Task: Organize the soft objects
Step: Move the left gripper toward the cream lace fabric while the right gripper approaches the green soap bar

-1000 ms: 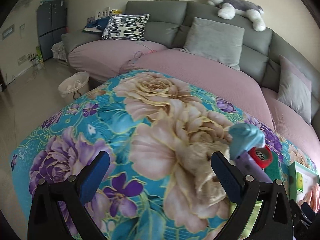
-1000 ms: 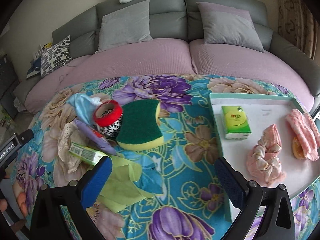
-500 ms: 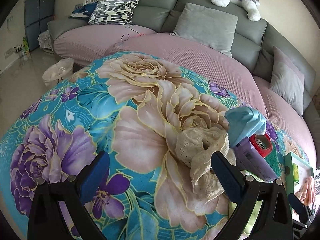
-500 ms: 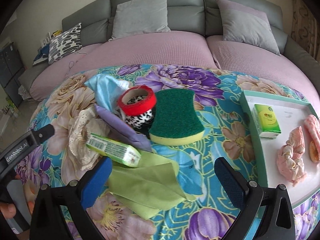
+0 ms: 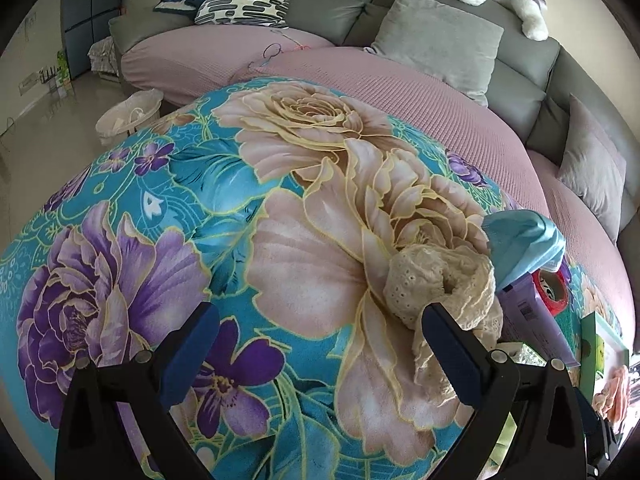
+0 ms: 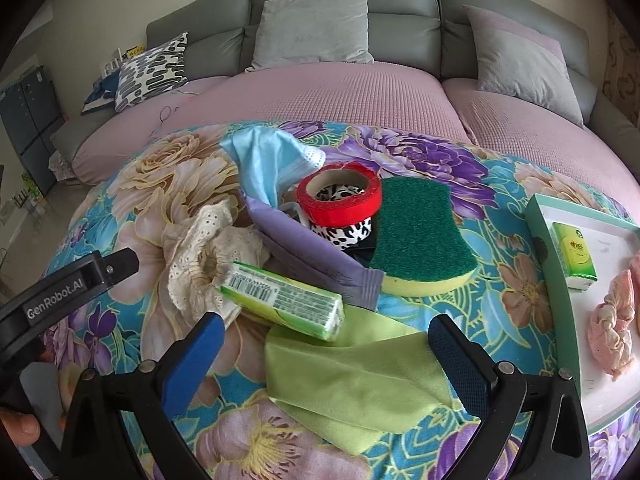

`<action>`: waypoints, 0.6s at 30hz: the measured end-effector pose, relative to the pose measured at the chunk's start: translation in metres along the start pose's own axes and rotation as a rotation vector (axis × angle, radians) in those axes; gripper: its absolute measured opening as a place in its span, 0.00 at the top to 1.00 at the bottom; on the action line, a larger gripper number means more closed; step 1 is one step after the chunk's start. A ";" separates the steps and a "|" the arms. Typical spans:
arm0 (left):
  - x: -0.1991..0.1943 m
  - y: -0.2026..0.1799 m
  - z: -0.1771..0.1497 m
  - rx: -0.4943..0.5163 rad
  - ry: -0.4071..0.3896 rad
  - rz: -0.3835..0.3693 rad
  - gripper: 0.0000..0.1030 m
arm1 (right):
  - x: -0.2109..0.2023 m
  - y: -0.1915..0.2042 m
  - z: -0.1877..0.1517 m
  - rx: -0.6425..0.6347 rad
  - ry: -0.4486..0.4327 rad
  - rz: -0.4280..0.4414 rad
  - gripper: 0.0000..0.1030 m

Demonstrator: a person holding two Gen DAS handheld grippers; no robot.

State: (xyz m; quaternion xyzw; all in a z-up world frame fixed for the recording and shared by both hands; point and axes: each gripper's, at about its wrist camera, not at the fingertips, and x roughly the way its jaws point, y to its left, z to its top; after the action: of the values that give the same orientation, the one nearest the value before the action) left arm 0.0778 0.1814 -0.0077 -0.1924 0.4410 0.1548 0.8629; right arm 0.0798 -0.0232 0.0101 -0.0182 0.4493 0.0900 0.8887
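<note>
A pile lies on the floral blanket (image 6: 460, 312): a cream lace scrunchie (image 6: 200, 256), a light blue face mask (image 6: 268, 160), a purple pack (image 6: 308, 256), a green tissue pack (image 6: 284, 300), a lime cloth (image 6: 360, 376), a green sponge (image 6: 420, 232) and red tape (image 6: 340, 196). My right gripper (image 6: 324, 344) is open over the lime cloth, just short of the tissue pack. My left gripper (image 5: 320, 340) is open and empty; its right finger is beside the scrunchie (image 5: 444, 288). The mask (image 5: 520, 240) lies beyond it.
A mint-rimmed white tray (image 6: 548, 264) at the right holds a green tissue pack (image 6: 572, 252) and a pink scrunchie (image 6: 612, 328). A grey sofa (image 6: 404, 8) with pillows curves behind. A white basket (image 5: 128, 116) stands on the floor at the left.
Both grippers have moved forward and closer to the pile. The scrunchie now sits by the left gripper's right finger, and the tissue pack and lime cloth lie between the right gripper's fingers.
</note>
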 end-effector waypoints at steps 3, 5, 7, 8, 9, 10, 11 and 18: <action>0.003 0.002 0.000 -0.003 0.011 0.008 0.02 | 0.005 0.004 0.001 0.002 -0.003 0.000 0.00; 0.004 0.005 0.001 -0.014 0.013 0.012 0.02 | 0.008 0.006 0.001 0.004 -0.006 0.001 0.00; 0.005 0.009 0.002 -0.028 0.014 0.012 0.02 | 0.011 0.009 0.002 0.004 -0.011 0.002 0.00; 0.006 0.010 0.002 -0.033 0.014 0.011 0.02 | 0.012 0.011 0.002 0.002 -0.014 0.000 0.00; 0.006 0.011 0.003 -0.037 0.015 0.009 0.02 | 0.014 0.013 0.002 -0.001 -0.017 -0.004 0.00; 0.006 0.012 0.003 -0.038 0.017 0.007 0.02 | 0.015 0.015 0.002 -0.003 -0.022 -0.010 0.00; 0.007 0.012 0.003 -0.038 0.021 0.004 0.02 | 0.017 0.016 0.002 -0.006 -0.024 -0.016 0.00; 0.010 0.010 0.003 -0.026 0.035 -0.012 0.02 | 0.024 0.017 0.002 0.011 -0.039 -0.029 0.00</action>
State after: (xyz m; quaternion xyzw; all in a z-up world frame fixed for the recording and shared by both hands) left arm 0.0812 0.1926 -0.0164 -0.2087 0.4529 0.1519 0.8534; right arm 0.0920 -0.0029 -0.0070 -0.0182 0.4321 0.0749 0.8985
